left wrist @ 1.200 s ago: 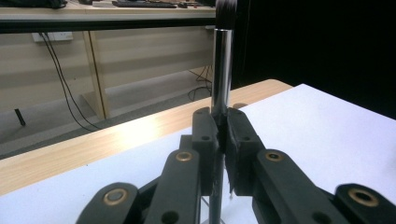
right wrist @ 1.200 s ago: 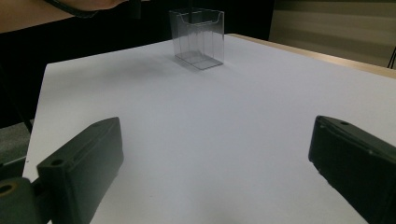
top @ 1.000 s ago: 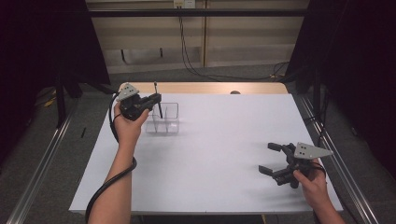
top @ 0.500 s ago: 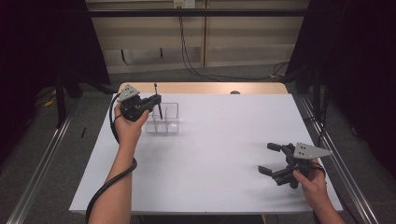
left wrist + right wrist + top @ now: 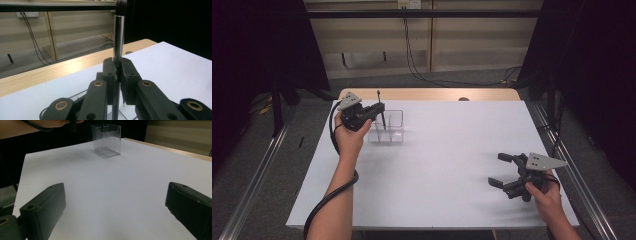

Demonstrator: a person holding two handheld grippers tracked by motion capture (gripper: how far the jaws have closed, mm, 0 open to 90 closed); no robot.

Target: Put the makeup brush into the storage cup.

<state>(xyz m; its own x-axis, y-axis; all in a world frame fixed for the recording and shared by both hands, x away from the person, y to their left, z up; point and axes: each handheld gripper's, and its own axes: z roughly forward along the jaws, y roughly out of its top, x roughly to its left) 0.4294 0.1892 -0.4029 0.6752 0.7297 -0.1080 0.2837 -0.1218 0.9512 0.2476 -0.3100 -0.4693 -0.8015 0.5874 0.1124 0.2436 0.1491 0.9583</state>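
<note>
High view: the left gripper (image 5: 379, 108) is held above the far left part of the white table (image 5: 452, 150), clamped on a slim brush (image 5: 381, 114) that stands nearly upright, its dark tip above the jaws and its lower end down at a clear plastic box (image 5: 387, 127) with compartments; which compartment it enters cannot be told. The right gripper (image 5: 502, 170) rests low over the near right part of the table, well apart from brush and box, jaws spread with nothing between them. Left gripper view: the two black jaws are closed on the brush's (image 5: 118, 40) shiny metal stem, bristles at the top edge, the stem running down between the jaws. Right gripper view: the jaws stand wide over bare table (image 5: 112, 195); the clear box (image 5: 106, 140) stands far ahead, with the other hand (image 5: 50, 123) just beside it.
</note>
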